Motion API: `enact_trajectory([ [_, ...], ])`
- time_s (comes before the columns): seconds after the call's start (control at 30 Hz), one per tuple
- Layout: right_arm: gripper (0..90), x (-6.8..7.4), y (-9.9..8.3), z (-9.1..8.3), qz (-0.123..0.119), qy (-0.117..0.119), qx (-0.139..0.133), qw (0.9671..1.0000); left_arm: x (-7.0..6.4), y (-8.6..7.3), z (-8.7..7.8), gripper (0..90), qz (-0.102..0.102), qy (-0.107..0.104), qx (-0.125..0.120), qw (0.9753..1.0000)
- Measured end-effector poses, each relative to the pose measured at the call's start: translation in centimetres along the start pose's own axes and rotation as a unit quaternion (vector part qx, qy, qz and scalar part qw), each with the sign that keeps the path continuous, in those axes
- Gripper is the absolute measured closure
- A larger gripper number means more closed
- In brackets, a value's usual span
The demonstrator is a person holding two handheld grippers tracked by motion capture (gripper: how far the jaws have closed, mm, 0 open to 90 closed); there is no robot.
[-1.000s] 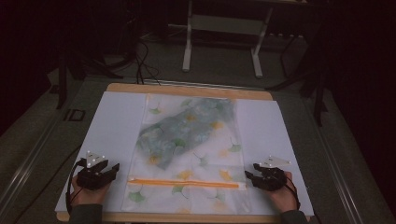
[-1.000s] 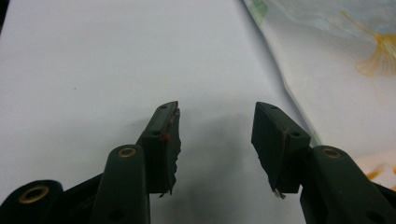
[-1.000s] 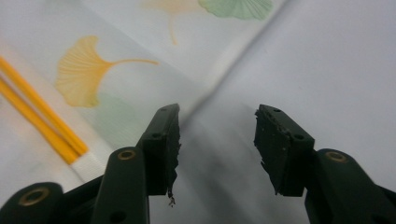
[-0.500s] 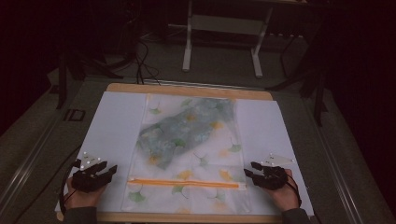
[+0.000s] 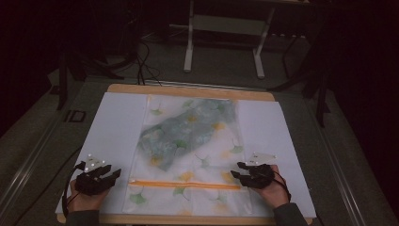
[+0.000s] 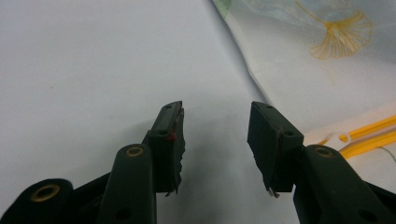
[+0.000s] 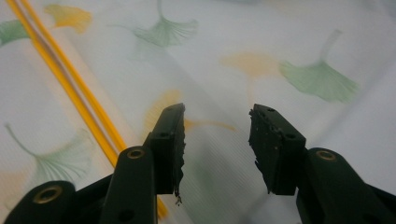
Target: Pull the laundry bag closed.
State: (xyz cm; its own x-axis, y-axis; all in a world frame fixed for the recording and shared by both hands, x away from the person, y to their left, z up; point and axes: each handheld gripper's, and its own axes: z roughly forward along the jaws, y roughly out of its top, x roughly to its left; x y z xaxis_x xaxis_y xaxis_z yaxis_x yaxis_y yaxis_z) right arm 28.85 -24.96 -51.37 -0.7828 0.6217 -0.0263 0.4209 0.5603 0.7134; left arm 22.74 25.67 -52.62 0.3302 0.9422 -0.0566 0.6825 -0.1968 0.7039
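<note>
The bag (image 5: 188, 155) lies flat in the middle of the white sheet (image 5: 117, 127), a sheer zip pouch printed with ginkgo leaves, and a grey-green cloth (image 5: 188, 129) shows through it in the upper half. Its orange zipper (image 5: 183, 184) runs across the near end, and from the high view I read it as drawn shut along its whole length, though the pull itself is too small for me to make out.

So I judge the packing to be done: cloth inside, zip closed, bag squared on the sheet. What is left, if anything, looks like letting go and pulling my hands clear.

My right gripper (image 5: 245, 172) sits at the right end of the zipper, over the bag's near right corner. In the right gripper view its jaws stand apart with nothing between them, the mesh just beyond and the zipper (image 7: 70, 84) off to one side. My left gripper (image 5: 101, 176) is on bare sheet just left of the bag, not touching it; its jaws are apart and empty too, with the bag's edge (image 6: 261, 79) beside them.

Against the frame from a second ago, the left gripper has drifted back toward the near edge and out from the bag, while the right has hardly moved. The bag lies as it did.
</note>
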Motion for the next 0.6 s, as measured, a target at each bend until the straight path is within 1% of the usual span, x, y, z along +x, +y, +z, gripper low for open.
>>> enact_trajectory([
  [0.03, 55.0, 0.0, 0.0, 0.0, 0.000, 0.000, 0.000, 1.0000, 0.0, 0.0, 0.0, 55.8, 0.000, 0.000, 0.000, 1.0000],
  [0.07, 55.6, 0.5, 0.6, 0.5, -0.008, 0.008, 0.004, 0.9999, 0.0, 0.0, 0.0, 55.8, 0.002, -0.003, 0.002, 1.0000],
  [0.13, 56.3, 0.6, 0.8, 0.7, -0.010, 0.011, 0.004, 0.9999, -0.1, 0.1, 0.1, 55.9, 0.004, -0.004, 0.004, 1.0000],
  [0.17, 58.9, 0.8, 1.1, 1.0, -0.014, 0.017, 0.005, 0.9997, -0.1, 0.1, 0.1, 56.7, 0.005, -0.004, 0.005, 1.0000],
  [0.2, 60.6, 1.2, 1.6, 1.3, -0.026, 0.026, 0.011, 0.9992, 0.0, 0.1, 0.0, 57.6, 0.002, -0.004, 0.009, 1.0000],
  [0.23, 60.6, 1.2, 1.6, 1.3, -0.026, 0.026, 0.011, 0.9992, 0.0, 0.1, 0.0, 57.8, 0.002, -0.004, 0.009, 1.0000],
  [0.27, 60.7, 1.6, 2.1, 1.6, -0.037, 0.034, 0.014, 0.9987, 0.0, 0.0, -0.2, 58.0, 0.004, -0.005, 0.008, 0.9999],
  [0.37, 60.8, 1.8, 2.4, 1.8, -0.042, 0.038, 0.015, 0.9983, 0.0, 0.0, -0.3, 58.0, 0.006, -0.005, 0.008, 0.9999],
  [0.4, 60.9, 2.0, 2.8, 2.0, -0.048, 0.042, 0.017, 0.9978, 0.0, 0.0, -0.4, 58.0, 0.004, -0.007, 0.005, 1.0000],
  [0.53, 60.9, 2.2, 3.2, 2.3, -0.054, 0.047, 0.019, 0.9973, 0.0, 0.0, -0.4, 58.2, 0.005, -0.010, 0.005, 0.9999],
  [0.57, 60.9, 2.3, 3.3, 2.4, -0.054, 0.048, 0.021, 0.9972, 0.0, 0.0, -0.4, 58.2, 0.010, -0.014, 0.004, 0.9998],
  [0.6, 60.9, 2.6, 3.6, 2.7, -0.058, 0.052, 0.024, 0.9967, -0.1, 0.0, -0.4, 58.2, 0.011, -0.014, 0.004, 0.9998],
])
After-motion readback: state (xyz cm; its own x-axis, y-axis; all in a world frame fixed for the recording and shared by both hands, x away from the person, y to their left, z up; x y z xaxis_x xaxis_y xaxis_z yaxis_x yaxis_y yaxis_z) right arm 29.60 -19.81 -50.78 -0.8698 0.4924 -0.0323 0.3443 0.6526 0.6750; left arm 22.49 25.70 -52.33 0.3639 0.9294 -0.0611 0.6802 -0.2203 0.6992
